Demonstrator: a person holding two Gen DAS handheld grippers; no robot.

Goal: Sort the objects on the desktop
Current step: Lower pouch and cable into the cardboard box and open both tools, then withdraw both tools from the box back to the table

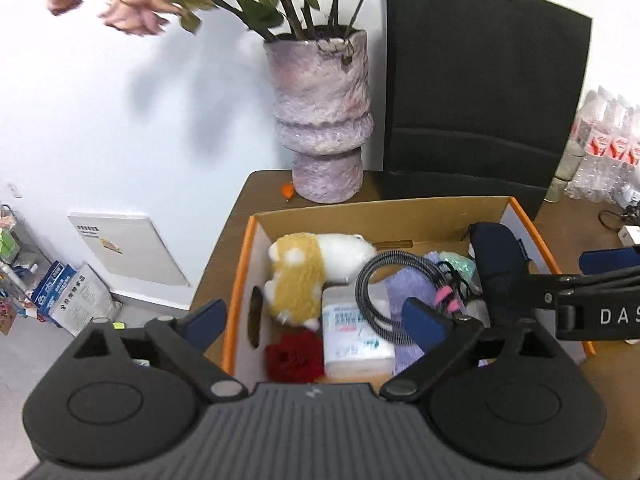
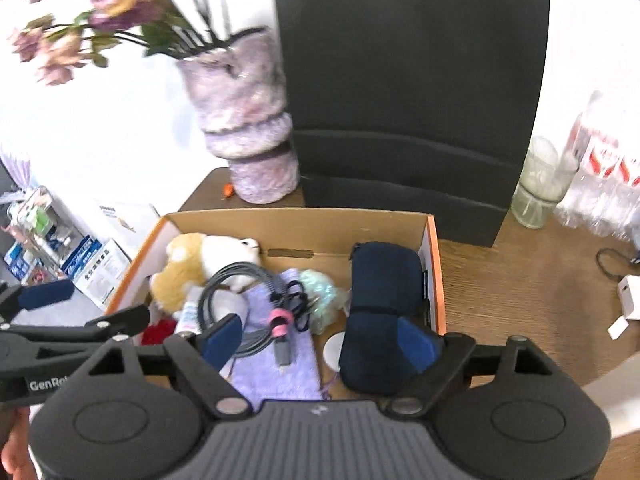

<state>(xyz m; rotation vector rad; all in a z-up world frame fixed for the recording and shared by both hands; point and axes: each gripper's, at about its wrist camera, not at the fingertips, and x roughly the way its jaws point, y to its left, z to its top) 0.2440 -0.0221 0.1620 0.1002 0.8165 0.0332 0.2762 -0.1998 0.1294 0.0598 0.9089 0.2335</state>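
Over the box (image 1: 532, 220) on the desk (image 2: 520, 280), both tools hang with nothing between their pads: the left hand-held gripper (image 1: 316, 316) stands wide open above the near left corner, and the right hand-held gripper (image 2: 320, 336) is open too, above the middle, its right pad in front of the pouch (image 2: 384, 280). Everything that looks sorted already lies inside the box. A plush toy (image 1: 304, 276) fills the far left; it should be light and squashy, easy to pinch anywhere on the body. A coiled cable (image 1: 372, 280) rests across a tissue pack (image 1: 352, 340) and a purple cloth (image 2: 276, 372); it is springy and could uncoil, so the bound end by the pink clips (image 2: 280, 320) seems the safest hold. The tissue pack will likely give under pressure and its film may slip, so gripping across its narrow sides would suit. A red flower (image 1: 294, 354) lies in the near corner, soft and easily crushed. The dark pouch leans against the right wall, padded and probably light; its top edge offers a grip. A vase (image 1: 324, 120) stands behind the box, likely heavy and fragile.
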